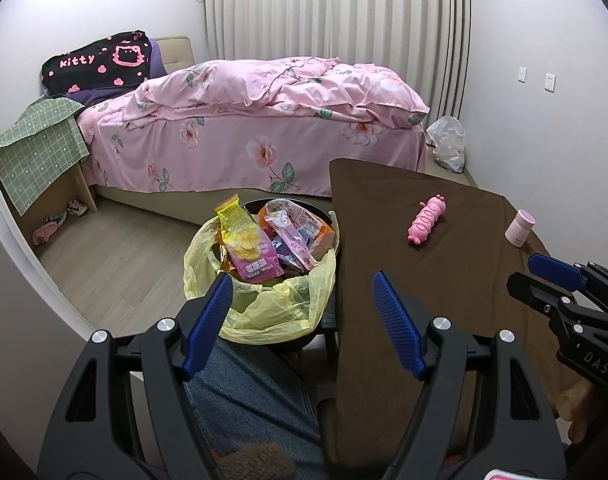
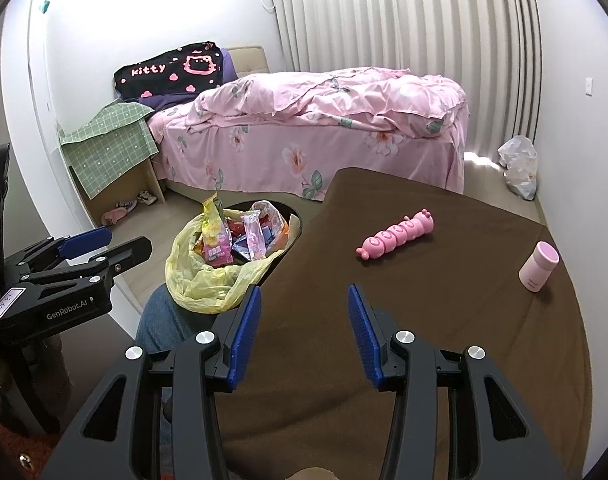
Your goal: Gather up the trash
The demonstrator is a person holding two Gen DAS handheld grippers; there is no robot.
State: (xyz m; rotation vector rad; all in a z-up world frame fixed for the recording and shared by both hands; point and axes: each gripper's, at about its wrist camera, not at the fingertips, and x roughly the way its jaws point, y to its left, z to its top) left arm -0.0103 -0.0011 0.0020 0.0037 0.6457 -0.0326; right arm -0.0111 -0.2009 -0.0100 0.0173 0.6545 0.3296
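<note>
A black bin with a yellow liner (image 1: 207,280) (image 2: 199,276) stands on the floor left of the brown-clothed table (image 1: 444,280) (image 2: 424,320). It holds several snack wrappers, among them a yellow-pink chips bag (image 1: 247,244) (image 2: 215,240). My left gripper (image 1: 304,292) is open and empty, held above the near rim of the bin and the table's left edge. My right gripper (image 2: 304,308) is open and empty over the table's near part; it also shows at the right of the left wrist view (image 1: 560,276).
A pink caterpillar toy (image 1: 426,222) (image 2: 396,234) and a pink cup (image 1: 520,228) (image 2: 538,266) lie on the table. A pink bed (image 1: 263,128) stands behind. A white plastic bag (image 1: 448,142) lies in the far corner. A green-clothed stand (image 1: 35,152) is at left.
</note>
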